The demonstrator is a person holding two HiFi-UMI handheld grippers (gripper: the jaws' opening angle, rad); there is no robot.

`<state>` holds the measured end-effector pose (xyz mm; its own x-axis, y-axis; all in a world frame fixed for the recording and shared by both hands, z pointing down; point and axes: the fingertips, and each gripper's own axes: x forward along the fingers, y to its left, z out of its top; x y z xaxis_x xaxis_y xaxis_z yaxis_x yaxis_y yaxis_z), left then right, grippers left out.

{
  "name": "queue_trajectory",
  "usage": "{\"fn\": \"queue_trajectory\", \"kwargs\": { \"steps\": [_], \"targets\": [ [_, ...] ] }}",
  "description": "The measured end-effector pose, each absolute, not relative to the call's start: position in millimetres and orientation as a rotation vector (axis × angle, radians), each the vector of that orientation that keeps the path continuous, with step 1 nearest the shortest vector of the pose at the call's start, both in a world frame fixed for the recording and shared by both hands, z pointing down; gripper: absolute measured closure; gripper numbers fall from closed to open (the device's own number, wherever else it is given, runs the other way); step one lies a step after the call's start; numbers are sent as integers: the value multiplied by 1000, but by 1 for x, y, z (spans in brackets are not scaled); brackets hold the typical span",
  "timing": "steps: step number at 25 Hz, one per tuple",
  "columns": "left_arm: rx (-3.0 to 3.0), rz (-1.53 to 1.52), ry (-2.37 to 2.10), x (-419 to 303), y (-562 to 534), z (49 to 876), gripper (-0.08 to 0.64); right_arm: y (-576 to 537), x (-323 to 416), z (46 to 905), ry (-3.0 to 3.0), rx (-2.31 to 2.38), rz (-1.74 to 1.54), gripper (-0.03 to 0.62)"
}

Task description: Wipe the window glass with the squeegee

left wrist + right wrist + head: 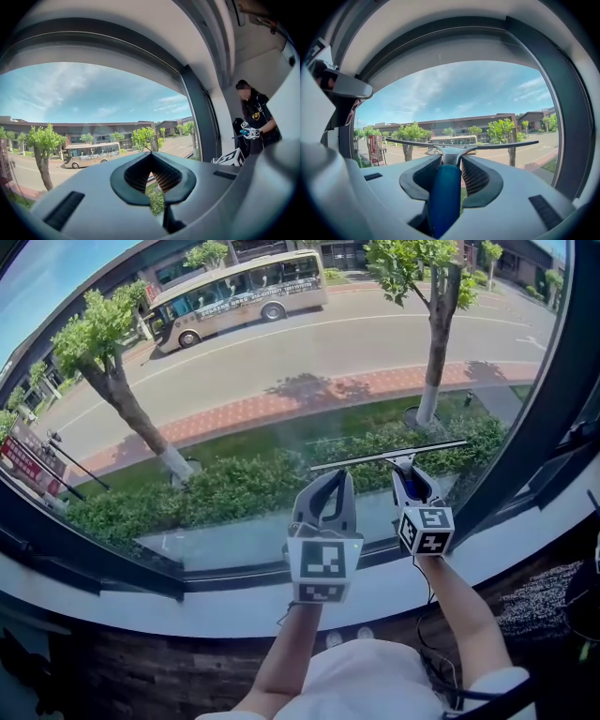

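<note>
Holding the tool: the right gripper point(410, 476) had its jaws clamped on the blue handle of the squeegee point(444, 197), which ran up between them to a dark neck
Blade: a long thin bar set crosswise just above the right gripper's tips, its right end a little higher, lying over the lower right part of the window glass point(281, 381); whether its edge pressed the pane could not be told
Other hand: the left gripper point(330, 482) was just beside the right one, on its left, jaw tips brought together with nothing between them, pointed at the same pane
Pane: clear, with faint reflections low down near the grippers
Frame: a dark frame point(548, 427) ran up the right side and along the bottom
Sill: a white ledge point(225, 601) lay under the glass, and both grippers were above it
Floor: a dark floor point(141, 676) showed below the ledge
Overhead: a white soffit point(140, 28) curved above the window
Outside: a bus point(239, 292) on a grey road, trees point(427, 324), a red-brick pavement point(309, 399) and a green hedge point(234, 488) close under the window
Room, right side: in the left gripper view another person point(255, 119) in dark clothes stood by a white wall, holding a marked device
</note>
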<state>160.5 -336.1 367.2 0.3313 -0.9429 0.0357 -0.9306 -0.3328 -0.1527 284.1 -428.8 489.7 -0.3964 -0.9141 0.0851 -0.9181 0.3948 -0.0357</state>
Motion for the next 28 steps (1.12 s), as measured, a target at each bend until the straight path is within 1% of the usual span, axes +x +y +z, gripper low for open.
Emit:
{"fn": "queue_trajectory", "kwargs": {
  "steps": [5,10,18,28],
  "targets": [
    [-2482,-191,1786,155,-334,379,558,-426,282,508,-2558,1650,101,456],
    [-2492,-212,1823,147,-334,390,558,-427,285,527,-2541,1656,201,456],
    [-2493,-231,1860,145,-334,400,558,-427,289,552,-2496,1601,193,456],
    [-2485,-236,1886,136,-332,402,558,-424,285,555,-2517,1600,239,456]
  ]
}}
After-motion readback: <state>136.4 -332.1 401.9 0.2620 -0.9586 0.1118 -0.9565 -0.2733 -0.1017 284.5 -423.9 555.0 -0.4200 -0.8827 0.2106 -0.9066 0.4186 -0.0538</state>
